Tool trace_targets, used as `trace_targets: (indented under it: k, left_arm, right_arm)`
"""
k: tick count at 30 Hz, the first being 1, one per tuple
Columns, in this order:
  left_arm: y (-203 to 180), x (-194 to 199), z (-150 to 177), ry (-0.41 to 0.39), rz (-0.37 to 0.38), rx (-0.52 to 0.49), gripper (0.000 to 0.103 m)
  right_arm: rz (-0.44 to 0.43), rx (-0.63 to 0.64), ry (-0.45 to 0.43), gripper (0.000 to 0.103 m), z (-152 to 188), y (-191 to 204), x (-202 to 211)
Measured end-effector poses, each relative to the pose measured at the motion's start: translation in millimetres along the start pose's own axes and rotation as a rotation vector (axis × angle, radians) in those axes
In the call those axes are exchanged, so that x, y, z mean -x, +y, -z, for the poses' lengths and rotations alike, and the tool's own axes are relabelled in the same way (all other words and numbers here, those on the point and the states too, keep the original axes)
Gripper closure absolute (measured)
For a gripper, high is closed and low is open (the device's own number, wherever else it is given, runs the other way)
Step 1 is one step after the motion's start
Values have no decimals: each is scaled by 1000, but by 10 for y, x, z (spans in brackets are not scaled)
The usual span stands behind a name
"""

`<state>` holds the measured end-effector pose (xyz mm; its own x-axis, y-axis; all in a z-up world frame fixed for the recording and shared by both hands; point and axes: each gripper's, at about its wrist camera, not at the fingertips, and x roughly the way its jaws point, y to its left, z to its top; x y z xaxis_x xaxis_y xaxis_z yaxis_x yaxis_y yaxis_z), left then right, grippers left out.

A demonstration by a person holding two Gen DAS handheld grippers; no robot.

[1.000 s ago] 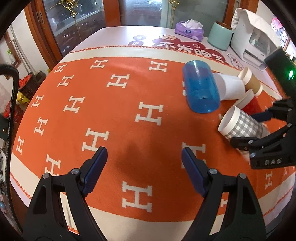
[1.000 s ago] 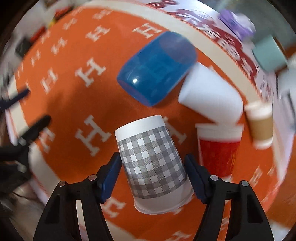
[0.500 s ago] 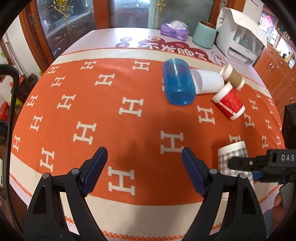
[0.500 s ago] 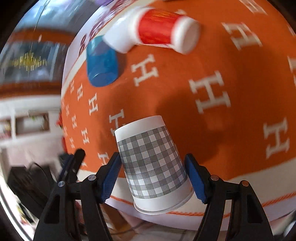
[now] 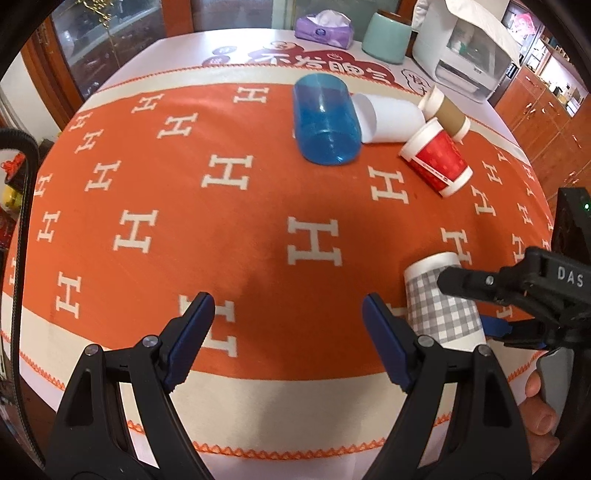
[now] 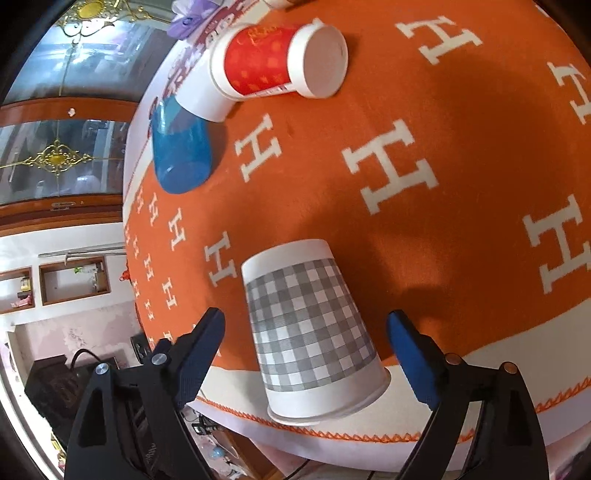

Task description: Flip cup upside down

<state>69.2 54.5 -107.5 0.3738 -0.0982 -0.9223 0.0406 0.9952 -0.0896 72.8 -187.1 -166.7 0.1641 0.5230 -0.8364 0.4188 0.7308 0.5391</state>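
Note:
A grey-checked paper cup (image 6: 310, 325) stands upside down on the orange cloth near the table's front edge; it also shows in the left wrist view (image 5: 441, 306). My right gripper (image 6: 306, 350) is open, its blue pads (image 6: 410, 356) apart from the cup on both sides. It shows in the left wrist view (image 5: 476, 306) reaching in from the right around the cup. My left gripper (image 5: 286, 332) is open and empty above the cloth, left of the cup.
A blue plastic tumbler (image 5: 325, 118), a white cup (image 5: 391, 118), a brown cup (image 5: 447, 114) and a red cup (image 5: 436, 162) lie on their sides at the back right. A tissue pack (image 5: 325, 27), green canister (image 5: 386, 37) and white appliance (image 5: 465, 51) stand beyond.
The right gripper carried the checked cup from the cup pile to the front edge, turned it rim down, set it on the cloth and opened its jaws.

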Motion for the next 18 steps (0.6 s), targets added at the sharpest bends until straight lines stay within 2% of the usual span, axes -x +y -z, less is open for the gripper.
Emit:
trace_targets:
  k: [4,8,12,15,18]
  left_arm:
    - [-78,22,-26,18,55,-18,23]
    - [-186,62,-84,45,170,-22,23]
    - [-263,23,-152,120,343,37,23]
    - [-331,-54,-193,195,443,88,22]
    - [-452,-99,-234,222,427,65,22]
  right_arm:
    - [-5,38,-36,13,50,-68,224]
    - [16,126,-110,13,164,-131,499]
    - [123,254,-277,13,313,-194,808]
    - [222,330,-354,13,409,-266,903]
    - [228,348,-360,13,503,-442,975]
